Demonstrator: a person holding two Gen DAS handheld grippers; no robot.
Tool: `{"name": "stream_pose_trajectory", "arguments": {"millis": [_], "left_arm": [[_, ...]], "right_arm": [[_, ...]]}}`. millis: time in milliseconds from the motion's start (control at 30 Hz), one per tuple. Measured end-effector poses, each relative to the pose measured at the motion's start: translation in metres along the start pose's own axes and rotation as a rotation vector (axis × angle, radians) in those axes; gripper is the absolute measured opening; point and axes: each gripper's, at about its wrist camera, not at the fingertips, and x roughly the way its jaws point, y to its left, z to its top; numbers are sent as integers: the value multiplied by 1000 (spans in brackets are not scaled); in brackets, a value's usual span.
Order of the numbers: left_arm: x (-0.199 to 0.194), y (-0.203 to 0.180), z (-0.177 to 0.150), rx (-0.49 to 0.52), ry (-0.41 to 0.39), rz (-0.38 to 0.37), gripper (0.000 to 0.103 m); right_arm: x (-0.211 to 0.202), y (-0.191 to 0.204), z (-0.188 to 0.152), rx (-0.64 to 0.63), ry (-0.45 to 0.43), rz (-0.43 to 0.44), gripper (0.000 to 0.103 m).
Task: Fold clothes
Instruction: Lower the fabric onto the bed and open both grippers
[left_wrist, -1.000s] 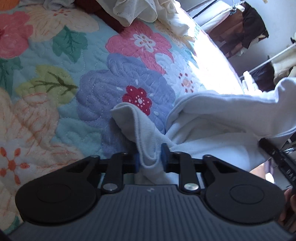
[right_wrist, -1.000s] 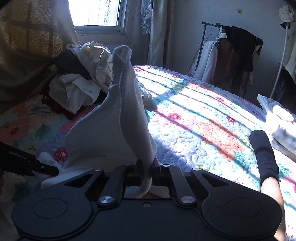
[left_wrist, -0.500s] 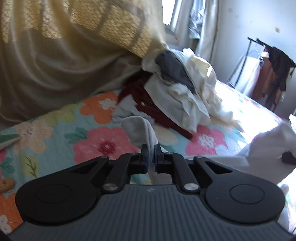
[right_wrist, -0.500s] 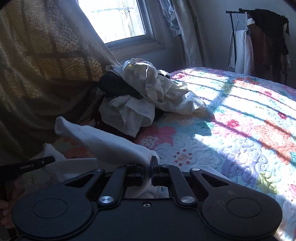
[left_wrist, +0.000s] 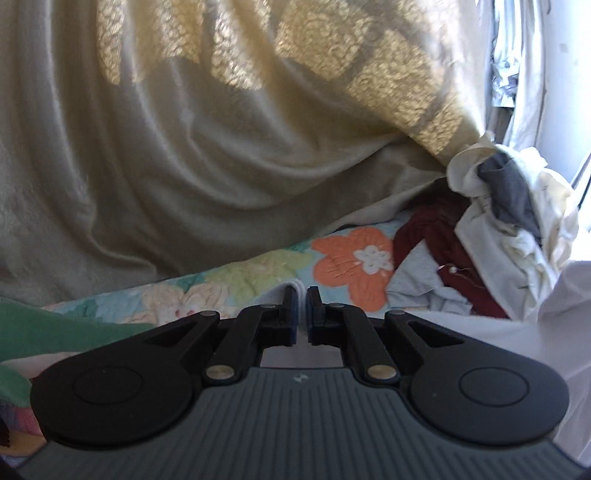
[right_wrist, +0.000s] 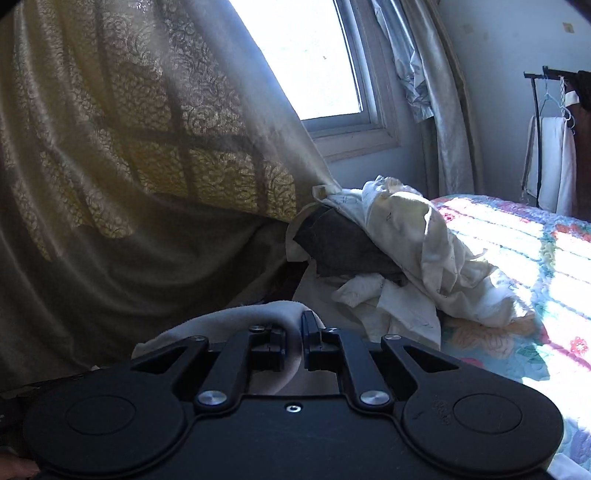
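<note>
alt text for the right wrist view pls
The right claw is shut on a fold of white cloth, facing a pile of unfolded clothes on a floral quilt. A patterned curtain and sunlit window stand behind.

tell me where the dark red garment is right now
In the left wrist view the dark red garment lies on the floral quilt at the right, at the foot of the heap of pale clothes, just right of the orange flower.
</note>
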Motion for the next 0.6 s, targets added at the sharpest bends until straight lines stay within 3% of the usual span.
{"name": "stream_pose_trajectory", "arguments": {"millis": [100,167,233,300,367,467,500,600], "left_arm": [[31,14,-9,-40,106,57,5],[47,19,-14,-41,161,117,5],[47,19,-13,-14,113,214,0],[40,14,-9,87,-1,387,0],[33,19,-5,100,-9,396,0],[34,43,-10,-122,183,8,0],[37,43,-14,-143,229,-62,1],[37,31,-20,-118,280,-149,4]], "right_arm": [[30,-1,-15,33,122,42,20],[36,-6,-28,34,154,42,38],[33,-15,-40,45,161,38,58],[29,-27,-46,73,160,37,59],[26,-39,-47,104,158,27,59],[21,-53,-51,112,123,25,60],[20,-55,-53,122,116,36,60],[19,-59,-59,171,102,96,60]]}}
